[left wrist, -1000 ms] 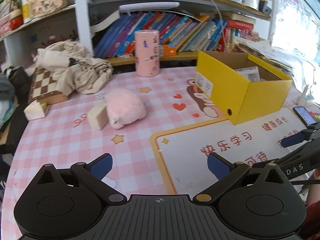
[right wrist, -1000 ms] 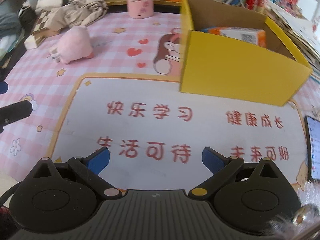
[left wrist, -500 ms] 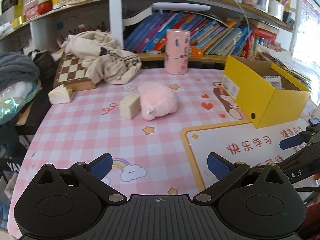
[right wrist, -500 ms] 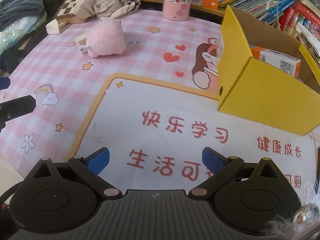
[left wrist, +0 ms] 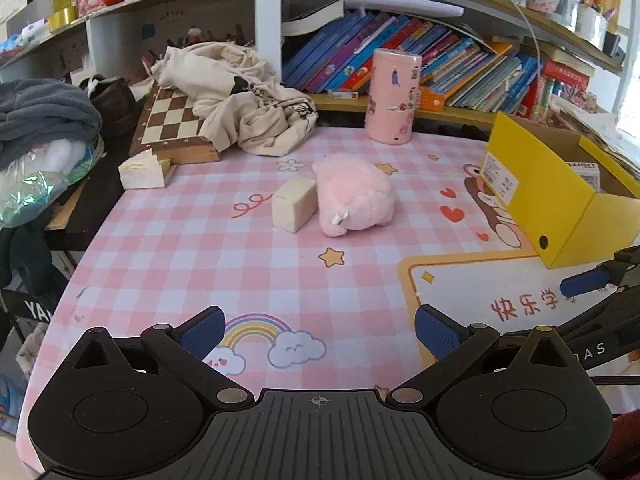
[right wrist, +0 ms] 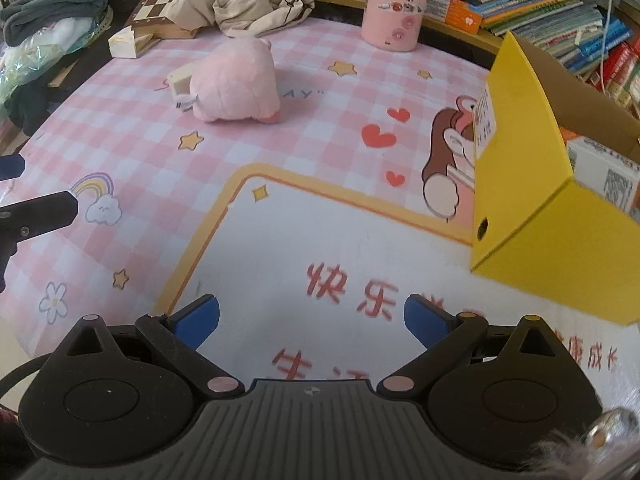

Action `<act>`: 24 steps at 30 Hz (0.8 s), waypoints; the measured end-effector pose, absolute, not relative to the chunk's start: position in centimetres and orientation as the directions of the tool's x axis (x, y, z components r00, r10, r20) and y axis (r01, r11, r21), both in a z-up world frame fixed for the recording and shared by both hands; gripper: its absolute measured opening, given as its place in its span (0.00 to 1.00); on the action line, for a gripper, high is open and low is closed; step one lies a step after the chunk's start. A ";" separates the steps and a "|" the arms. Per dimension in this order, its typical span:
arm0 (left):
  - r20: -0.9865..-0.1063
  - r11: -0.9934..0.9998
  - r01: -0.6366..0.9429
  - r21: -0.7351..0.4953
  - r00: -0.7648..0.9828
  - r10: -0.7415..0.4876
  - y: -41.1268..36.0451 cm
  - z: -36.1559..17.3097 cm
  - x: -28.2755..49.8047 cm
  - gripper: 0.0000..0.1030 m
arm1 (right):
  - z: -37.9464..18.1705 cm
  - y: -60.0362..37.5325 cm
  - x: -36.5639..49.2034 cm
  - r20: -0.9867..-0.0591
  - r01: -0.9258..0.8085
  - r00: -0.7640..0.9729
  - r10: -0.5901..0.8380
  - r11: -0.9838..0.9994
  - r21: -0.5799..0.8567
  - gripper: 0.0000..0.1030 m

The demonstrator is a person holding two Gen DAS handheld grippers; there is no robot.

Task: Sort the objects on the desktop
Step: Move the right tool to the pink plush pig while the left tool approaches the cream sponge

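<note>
Both empty and spread wide, left gripper (left wrist: 318, 330) and right gripper (right wrist: 312, 318); probably lining up on pink plush (left wrist: 352, 196) or beige block (left wrist: 294, 208); needs a soft squeeze, then over to yellow box (left wrist: 560, 200), which already holds a carton.

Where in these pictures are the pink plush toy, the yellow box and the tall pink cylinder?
pink plush toy (left wrist: 354, 194), left wrist view, middle of its fluffy body.
yellow box (right wrist: 520, 168), right wrist view, on its near outer wall.
tall pink cylinder (left wrist: 394, 96), left wrist view, middle of its stickered side.
</note>
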State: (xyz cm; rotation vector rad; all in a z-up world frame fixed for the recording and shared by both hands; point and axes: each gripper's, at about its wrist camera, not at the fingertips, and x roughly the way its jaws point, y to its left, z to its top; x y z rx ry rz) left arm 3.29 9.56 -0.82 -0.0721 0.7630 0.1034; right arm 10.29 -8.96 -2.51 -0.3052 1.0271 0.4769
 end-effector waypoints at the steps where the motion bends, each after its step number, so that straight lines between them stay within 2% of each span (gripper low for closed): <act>1: -0.684 0.991 -0.130 -0.029 0.726 0.075 9.7 -0.8 3.5 0.99 | -2.4 -8.8 10.6 -0.869 -0.518 0.434 0.237 0.855 -0.025 0.97; 14: -0.658 0.984 -0.176 -0.019 0.744 0.120 10.7 -1.3 7.6 0.99 | -1.6 -5.9 15.5 -0.839 -0.587 0.443 0.316 0.810 -0.005 0.96; 24: -0.670 0.963 -0.266 0.038 0.708 0.223 13.0 -2.0 10.1 0.99 | -0.2 -1.5 20.4 -0.803 -0.626 0.428 0.415 0.777 0.068 0.94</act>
